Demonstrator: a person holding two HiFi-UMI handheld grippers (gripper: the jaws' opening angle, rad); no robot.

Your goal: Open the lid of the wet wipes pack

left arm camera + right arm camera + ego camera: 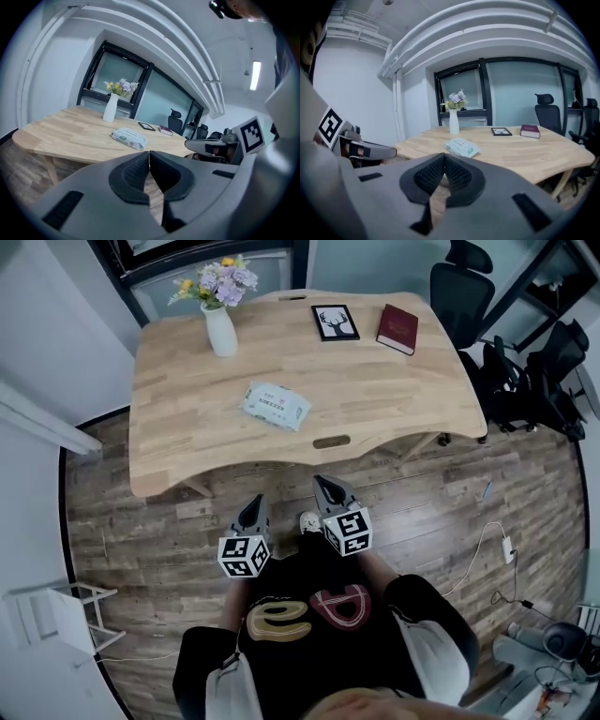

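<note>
Approach step: wet wipes pack [276, 405] lies mid-bench [422, 381], lid seemingly shut, far from left gripper [254, 504] and right gripper [325, 486]. Fingers [133, 176] together, empty. Next: reach forward, part fingers, pinch lid edge.

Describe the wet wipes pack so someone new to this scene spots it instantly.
Start at the light wooden table. The vase of flowers, the picture frame and the red book line its far edge; the wet wipes pack lies alone nearer the middle. It is the only soft, flat, white-and-green packet.
</note>
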